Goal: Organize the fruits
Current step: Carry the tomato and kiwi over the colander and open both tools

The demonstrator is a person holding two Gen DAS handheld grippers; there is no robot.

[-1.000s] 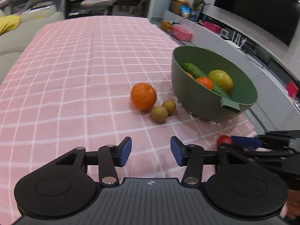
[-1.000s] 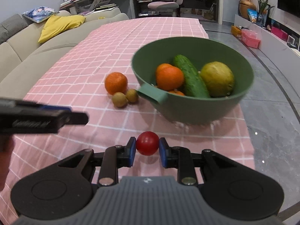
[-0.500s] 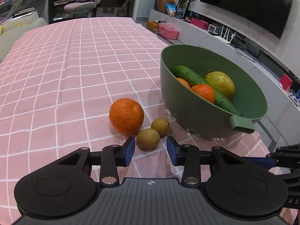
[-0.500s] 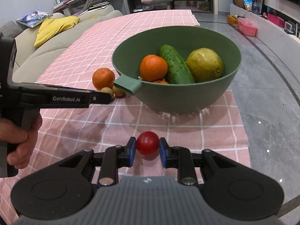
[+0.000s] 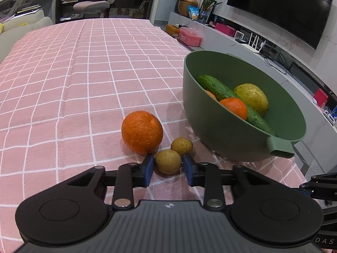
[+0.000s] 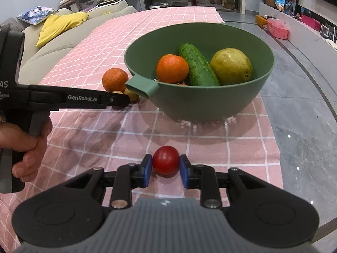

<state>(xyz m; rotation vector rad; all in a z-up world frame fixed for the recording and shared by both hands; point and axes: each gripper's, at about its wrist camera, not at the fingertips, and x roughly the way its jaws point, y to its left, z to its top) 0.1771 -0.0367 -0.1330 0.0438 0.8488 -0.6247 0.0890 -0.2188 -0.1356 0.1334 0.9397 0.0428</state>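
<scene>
Two grippers were busy at once over the pink checked tablecloth (image 5: 84, 84). The left gripper (image 5: 168, 166) had its blue pads either side of a small brown fruit (image 5: 167, 161), jaws closing, pads at its flanks or all but there. A twin brown fruit (image 5: 181, 144) sat just behind it, touching or nearly so, and a loose orange (image 5: 142, 135) stood just beside, almost against the left pad. All three lay on the cloth near the green bowl (image 5: 210, 126).

Over on the other side, the right gripper (image 6: 166, 167) was clamped on a small red tomato (image 6: 166, 162), pads pressed to both its sides, though the jaws looked to be easing apart a touch. It hung near the cloth in front of the bowl, which held an orange (image 6: 172, 68), a cucumber (image 6: 198, 65) and a yellow-green pear (image 6: 231, 66).

My guess: both little fruits were light, round and ready to roll. The brown one probably had a thin, brittle shell, so a gentle squeeze across its widest part seemed right. The tomato looked smooth and soft; too hard a pinch might split it, too loose and it could slip out.
</scene>
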